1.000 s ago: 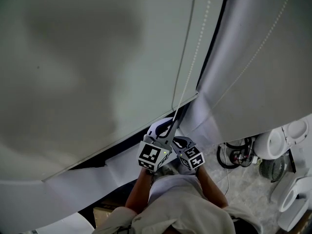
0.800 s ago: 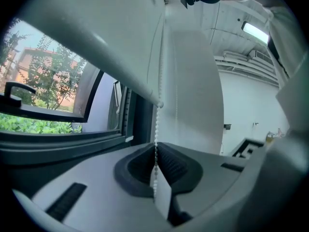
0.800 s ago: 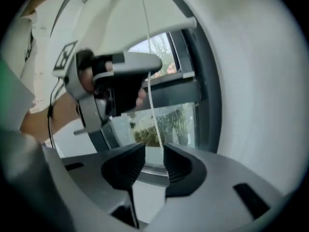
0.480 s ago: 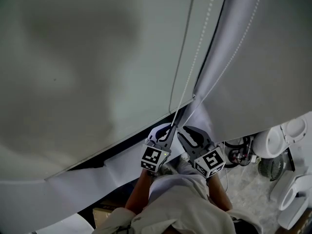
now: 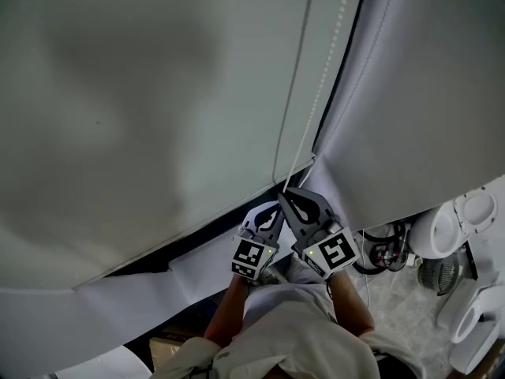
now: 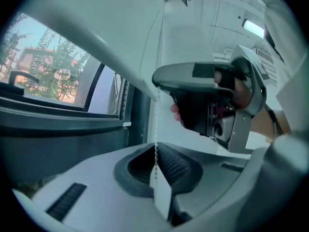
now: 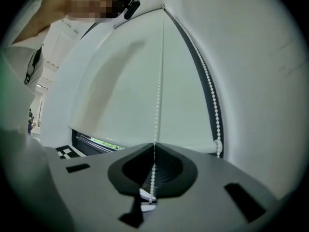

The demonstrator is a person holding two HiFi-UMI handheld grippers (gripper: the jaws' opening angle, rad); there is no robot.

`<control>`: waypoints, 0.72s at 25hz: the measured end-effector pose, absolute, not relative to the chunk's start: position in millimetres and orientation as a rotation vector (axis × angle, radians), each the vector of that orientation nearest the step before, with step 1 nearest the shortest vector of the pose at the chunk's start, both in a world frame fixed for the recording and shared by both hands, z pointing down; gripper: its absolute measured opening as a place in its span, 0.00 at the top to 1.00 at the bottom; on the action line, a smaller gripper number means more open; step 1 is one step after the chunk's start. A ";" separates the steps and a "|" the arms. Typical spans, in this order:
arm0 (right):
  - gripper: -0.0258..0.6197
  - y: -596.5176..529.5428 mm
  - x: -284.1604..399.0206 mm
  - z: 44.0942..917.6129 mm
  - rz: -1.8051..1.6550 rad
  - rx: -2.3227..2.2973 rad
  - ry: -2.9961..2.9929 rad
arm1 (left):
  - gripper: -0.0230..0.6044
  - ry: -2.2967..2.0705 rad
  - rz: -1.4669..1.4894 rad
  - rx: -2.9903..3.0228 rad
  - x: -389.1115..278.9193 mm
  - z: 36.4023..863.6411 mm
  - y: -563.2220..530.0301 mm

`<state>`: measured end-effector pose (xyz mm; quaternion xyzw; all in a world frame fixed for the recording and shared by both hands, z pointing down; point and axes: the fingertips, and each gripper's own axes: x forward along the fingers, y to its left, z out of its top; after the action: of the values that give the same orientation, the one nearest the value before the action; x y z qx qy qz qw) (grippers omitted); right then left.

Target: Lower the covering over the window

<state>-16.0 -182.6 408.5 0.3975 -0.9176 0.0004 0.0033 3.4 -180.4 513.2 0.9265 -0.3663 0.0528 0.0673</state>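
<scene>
Blind (image 5: 142,117): fills the upper left and centre of the head view. Its bottom edge slants from lower left up to mid-frame, so it is partly down.
Window (image 6: 53,76): a strip of bare glass shows at the left of the left gripper view, so there is more lowering to do.
Bead chain (image 7: 159,81): runs straight up the middle of the right gripper view, taut, with the far strand (image 7: 211,95) well to its right.
Risk, slipping: the beads are small and smooth. A jerky pull could likely drag them through the pads, and the blind would stop short.
Risk, sideways pull: hauling away from the wall instead of along the chain might jam it or lift it off its wheel at the top, which no view shows.
Risk, wrong strand: a pull on the far strand would probably raise the blind instead.
Right gripper (image 5: 292,198): the upper one at centre of the head view. Its jaws have just been closing and now pinch the bead chain.
Left gripper (image 5: 274,210): just below and left of it, jaws nearly together and clamped on the same chain.
</scene>
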 end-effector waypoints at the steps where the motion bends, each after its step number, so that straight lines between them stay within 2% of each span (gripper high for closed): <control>1: 0.97 -183.0 -16.0 409.2 0.011 1.250 -2.887 | 0.93 -1.106 0.157 2.792 3.3 513.6 -179.5; 18: 0.97 -184.1 -10.0 445.3 0.120 1.287 -2.852 | 0.93 -1.083 0.247 2.750 6.4 548.3 -174.1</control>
<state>-10.0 -184.1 445.3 0.4111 -0.9107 0.0385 0.0051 6.4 -174.1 548.3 0.9237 -0.3638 0.0828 0.0875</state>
